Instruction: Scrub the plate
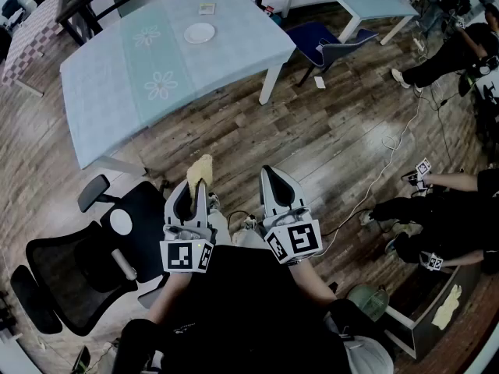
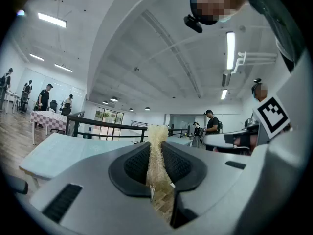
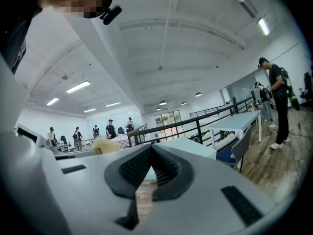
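A white plate (image 1: 200, 33) lies on the far side of the pale blue table (image 1: 101, 100), well ahead of both grippers. My left gripper (image 1: 196, 185) is held close to my body over the wooden floor, shut on a yellow fibrous scrubber (image 1: 200, 167) that sticks out past its tips. In the left gripper view the scrubber (image 2: 156, 153) is squeezed between the black pads (image 2: 137, 166). My right gripper (image 1: 270, 171) stands beside it, jaws shut with nothing between them. The right gripper view shows its tips (image 3: 152, 148) meeting, and the scrubber (image 3: 106, 145) off to the left.
A black office chair (image 1: 74, 275) stands at my left. A blue chair (image 1: 327, 45) sits past the table's right corner. A small card (image 1: 207, 8) lies behind the plate. People (image 1: 437, 224) sit on the floor at the right, with a cable (image 1: 382, 170) trailing across it.
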The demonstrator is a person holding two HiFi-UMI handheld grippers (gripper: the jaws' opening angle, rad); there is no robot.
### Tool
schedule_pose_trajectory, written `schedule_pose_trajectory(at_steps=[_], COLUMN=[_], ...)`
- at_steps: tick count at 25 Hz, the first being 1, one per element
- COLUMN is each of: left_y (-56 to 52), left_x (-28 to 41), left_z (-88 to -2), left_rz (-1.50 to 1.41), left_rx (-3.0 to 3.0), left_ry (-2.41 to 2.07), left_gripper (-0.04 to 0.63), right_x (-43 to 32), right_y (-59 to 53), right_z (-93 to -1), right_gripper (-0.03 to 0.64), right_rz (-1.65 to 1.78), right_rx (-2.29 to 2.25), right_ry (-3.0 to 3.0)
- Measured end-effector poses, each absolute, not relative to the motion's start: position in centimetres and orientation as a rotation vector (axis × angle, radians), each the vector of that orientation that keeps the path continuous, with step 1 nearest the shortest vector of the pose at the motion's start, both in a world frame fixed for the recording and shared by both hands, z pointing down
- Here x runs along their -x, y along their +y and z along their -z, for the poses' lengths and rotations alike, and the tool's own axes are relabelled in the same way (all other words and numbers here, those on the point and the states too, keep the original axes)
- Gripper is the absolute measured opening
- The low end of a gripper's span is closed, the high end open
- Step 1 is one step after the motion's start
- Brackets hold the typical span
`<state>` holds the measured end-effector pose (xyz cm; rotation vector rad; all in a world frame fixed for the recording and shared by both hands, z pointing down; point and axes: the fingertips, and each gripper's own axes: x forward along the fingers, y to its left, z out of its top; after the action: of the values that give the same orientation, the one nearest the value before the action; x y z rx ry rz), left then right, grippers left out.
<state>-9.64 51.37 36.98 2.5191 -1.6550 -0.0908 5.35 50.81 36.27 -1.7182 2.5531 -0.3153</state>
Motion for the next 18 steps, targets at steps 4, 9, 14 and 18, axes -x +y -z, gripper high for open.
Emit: schedule_pose_trajectory(at_steps=[4,9,14,18], left_y=[53.6,54.9,55.0,55.2], left_x=[10.1,9.4,7.4,7.3], left_z=[-37.8,-37.8,-36.2,-36.5], left_rz=[0.080,0.074,0.145,0.110], left_rx=[-2.493,-2.515,-2.563,-2.567], left_ry=[-1.670,-1.671,-1.626,-1.624], left_gripper=[0.071,0.071,0.071,0.071], right_x=[-5.9,-6.6,-7.0,-6.7], right_y=[53.6,56.0,56.3,56.7], right_z=[-37.1,-35.8,-35.9,-35.9], right_gripper=[0.002,0.002,0.002,0.002], right_rz=[0.353,0.254,0.257,0.245], right_rx=[1.739,1.746,1.754,1.740], right_ry=[2.561,2.554,2.542,2.551])
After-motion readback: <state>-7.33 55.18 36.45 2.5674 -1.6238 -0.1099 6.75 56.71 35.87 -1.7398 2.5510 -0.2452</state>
